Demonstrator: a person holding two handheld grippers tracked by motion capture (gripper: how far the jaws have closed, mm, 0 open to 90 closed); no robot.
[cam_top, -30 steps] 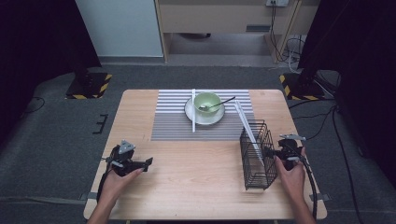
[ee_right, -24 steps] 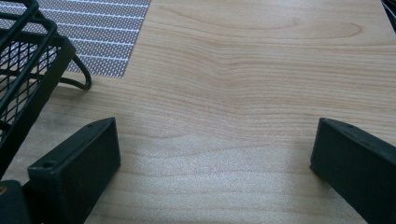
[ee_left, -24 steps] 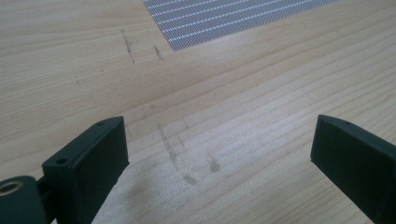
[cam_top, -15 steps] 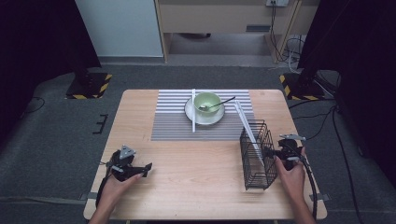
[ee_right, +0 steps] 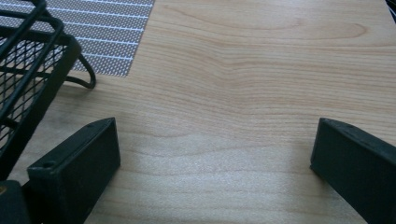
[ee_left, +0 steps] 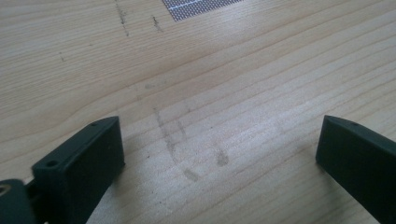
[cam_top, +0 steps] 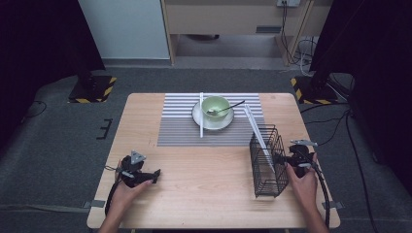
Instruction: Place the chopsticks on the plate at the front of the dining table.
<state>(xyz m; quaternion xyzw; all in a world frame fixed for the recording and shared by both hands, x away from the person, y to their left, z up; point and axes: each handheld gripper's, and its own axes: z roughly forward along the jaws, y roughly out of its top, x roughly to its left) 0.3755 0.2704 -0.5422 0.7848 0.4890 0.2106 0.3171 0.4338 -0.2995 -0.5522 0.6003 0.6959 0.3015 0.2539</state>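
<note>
The wooden table (cam_top: 204, 194) carries a striped mat (cam_top: 180, 131) at its far middle, laid there, I judge, as a place setting; on the mat a green bowl (cam_top: 215, 106) sits on a white plate (cam_top: 199, 118) with a spoon (cam_top: 232, 107) resting in it. A black wire basket (cam_top: 266, 162) stands at the near right with one white chopstick (cam_top: 256, 133) leaning inside, while another chopstick (cam_top: 201, 114) lies beside the bowl. The left gripper (ee_left: 219, 154) rests low over bare wood, jaws spread and empty; the right gripper (ee_right: 215, 149) waits just beside the basket, also spread and empty.

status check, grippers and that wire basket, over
Left gripper open over bare wood. Right gripper open, wire basket just beside it, ungripped, one white chopstick leaning in it. Nothing between either gripper's jaws.
</note>
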